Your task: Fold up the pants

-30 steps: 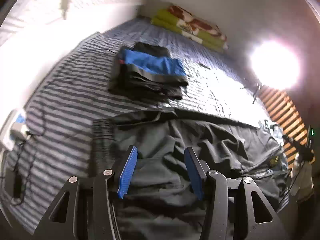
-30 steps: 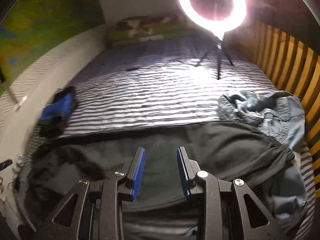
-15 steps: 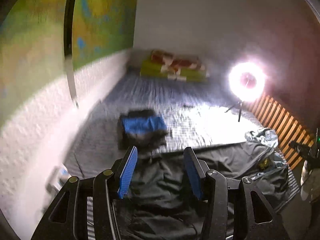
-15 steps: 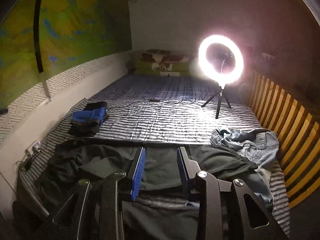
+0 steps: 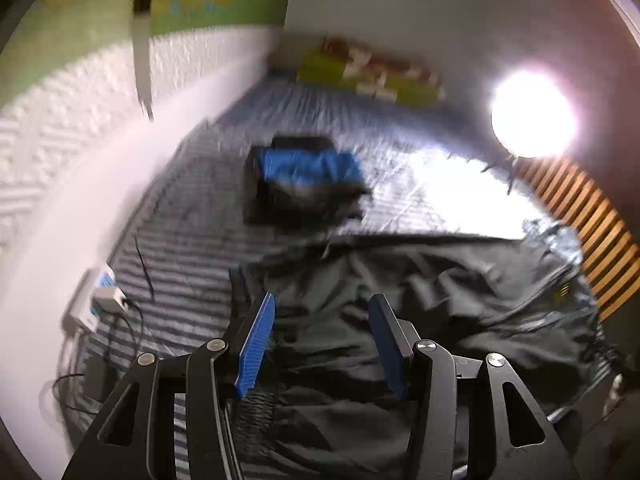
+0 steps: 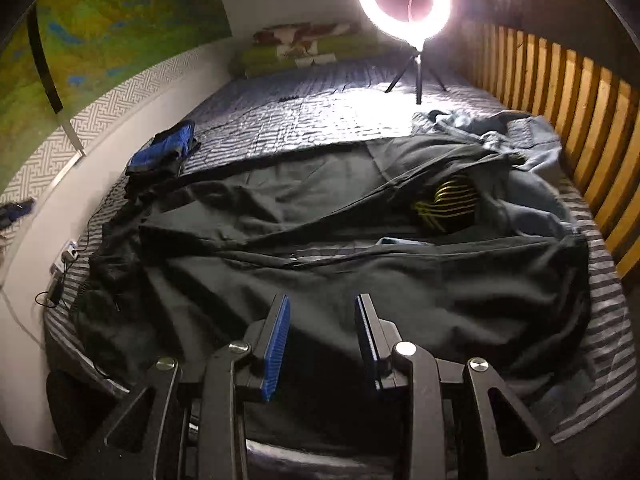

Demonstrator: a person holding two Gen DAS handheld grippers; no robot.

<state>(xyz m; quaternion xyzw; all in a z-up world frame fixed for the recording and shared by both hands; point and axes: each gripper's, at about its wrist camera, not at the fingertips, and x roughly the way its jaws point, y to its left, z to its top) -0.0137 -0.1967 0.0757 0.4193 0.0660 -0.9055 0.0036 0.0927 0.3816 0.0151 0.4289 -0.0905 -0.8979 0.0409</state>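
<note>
Black pants (image 6: 360,272) lie spread and wrinkled across the near part of the striped bed (image 6: 320,112), a yellow logo (image 6: 448,204) showing near their right end. My right gripper (image 6: 323,300) hovers open above their near side, nothing between its blue pads. In the blurred left wrist view, my left gripper (image 5: 322,304) stands open over the left end of the pants (image 5: 420,300), also empty.
A folded blue and black stack (image 5: 308,184) sits beyond the pants near the left wall. Crumpled jeans (image 6: 520,140) lie at the right by the wooden slats (image 6: 580,120). A ring light (image 6: 404,0) stands on the bed; pillows (image 6: 304,48) at the head. Charger and cables (image 5: 100,300) lie at the left edge.
Both grippers drew back from the bed half a second ago and now sit closer over the pants again. The left view is still swinging. Both jaws keep the same gap.
</note>
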